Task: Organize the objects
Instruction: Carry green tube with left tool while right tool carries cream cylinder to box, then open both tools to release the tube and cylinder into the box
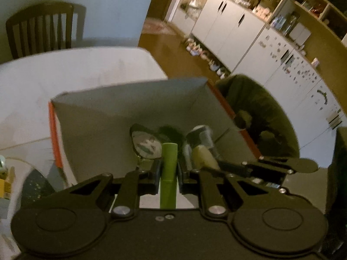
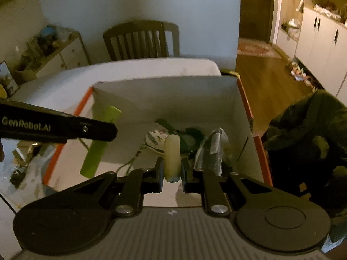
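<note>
Showing both tongs poised above an open white box (image 2: 164,99) with orange edges, which stands on the white counter (image 2: 151,69). The left tongs (image 1: 169,169) pinch a green tube (image 1: 168,173) held roughly upright between the fingers. The right tongs (image 2: 172,169) pinch a pale cream cylinder (image 2: 172,158), likewise lengthwise. On the box floor lie a round patterned item (image 2: 155,139), a dark green object (image 2: 188,138) and a crumpled clear wrapper (image 2: 214,149). A wooden chair (image 2: 138,40) stands behind the counter.

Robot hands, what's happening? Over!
Left gripper shut on green tube. Right gripper shut on pale tube. Both over open box. Nothing blocking.
</note>
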